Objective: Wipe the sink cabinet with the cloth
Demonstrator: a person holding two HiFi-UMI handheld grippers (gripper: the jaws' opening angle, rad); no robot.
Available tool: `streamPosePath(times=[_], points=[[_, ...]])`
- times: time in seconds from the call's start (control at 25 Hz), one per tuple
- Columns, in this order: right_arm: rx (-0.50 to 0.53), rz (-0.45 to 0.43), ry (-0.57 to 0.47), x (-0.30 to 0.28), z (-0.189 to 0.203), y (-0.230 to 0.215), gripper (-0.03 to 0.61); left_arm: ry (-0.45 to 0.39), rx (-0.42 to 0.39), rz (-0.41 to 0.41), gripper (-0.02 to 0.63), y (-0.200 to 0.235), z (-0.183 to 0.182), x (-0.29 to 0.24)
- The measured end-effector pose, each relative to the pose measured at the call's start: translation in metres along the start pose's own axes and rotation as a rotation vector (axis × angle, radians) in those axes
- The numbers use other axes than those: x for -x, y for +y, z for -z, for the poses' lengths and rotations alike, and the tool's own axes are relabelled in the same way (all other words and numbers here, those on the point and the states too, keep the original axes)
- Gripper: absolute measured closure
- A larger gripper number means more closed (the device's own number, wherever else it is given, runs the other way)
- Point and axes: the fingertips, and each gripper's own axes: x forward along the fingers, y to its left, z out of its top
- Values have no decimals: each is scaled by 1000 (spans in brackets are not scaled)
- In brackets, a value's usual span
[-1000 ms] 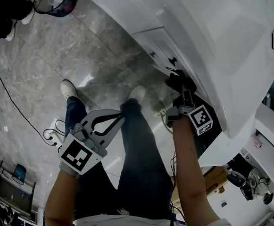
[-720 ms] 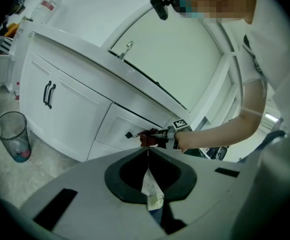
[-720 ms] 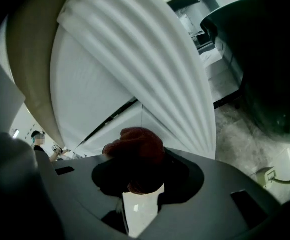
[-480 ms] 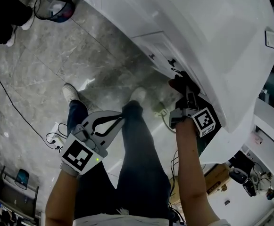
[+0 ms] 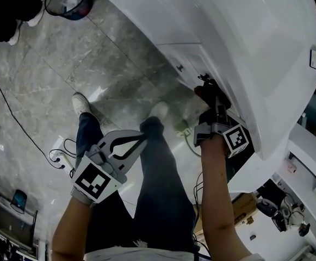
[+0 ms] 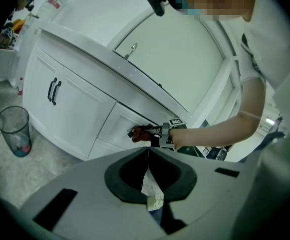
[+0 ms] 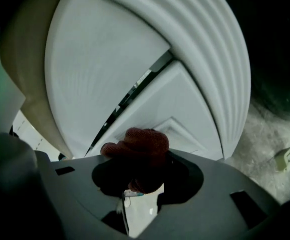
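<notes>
A dark red cloth (image 5: pixel 204 93) is bunched in my right gripper (image 5: pixel 212 98), which is shut on it and presses it against the white sink cabinet (image 5: pixel 163 15), just below a small dark handle (image 5: pixel 204 78). In the right gripper view the cloth (image 7: pixel 137 151) fills the jaws of the right gripper (image 7: pixel 140 166), in front of a drawer panel (image 7: pixel 174 99). My left gripper (image 5: pixel 143 135) hangs shut and empty over the person's legs, away from the cabinet. The left gripper view shows the left gripper (image 6: pixel 147 149) with its jaws together, and the cloth (image 6: pixel 141 132) beyond them on the cabinet (image 6: pixel 80 114).
A wire waste bin (image 5: pixel 68 1) stands on the marble floor at the far left, also seen as the bin (image 6: pixel 15 131). A black cable (image 5: pixel 16 118) runs across the floor. A white plug (image 5: pixel 182 128) lies by the person's shoe. A cardboard box (image 5: pixel 245 203) sits low right.
The right gripper and cloth have crept slightly along the cabinet front, toward the small dark handle. The left gripper has stayed where it was, shut.
</notes>
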Motion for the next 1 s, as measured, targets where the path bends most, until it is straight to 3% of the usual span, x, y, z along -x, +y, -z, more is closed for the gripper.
streamPosePath(times=[0.56, 1.0], points=[[3, -69, 67, -62, 41, 77, 436, -45, 32, -69, 601, 48, -9, 38], [20, -48, 29, -90, 56, 79, 436, -41, 55, -105, 601, 77, -7, 59]])
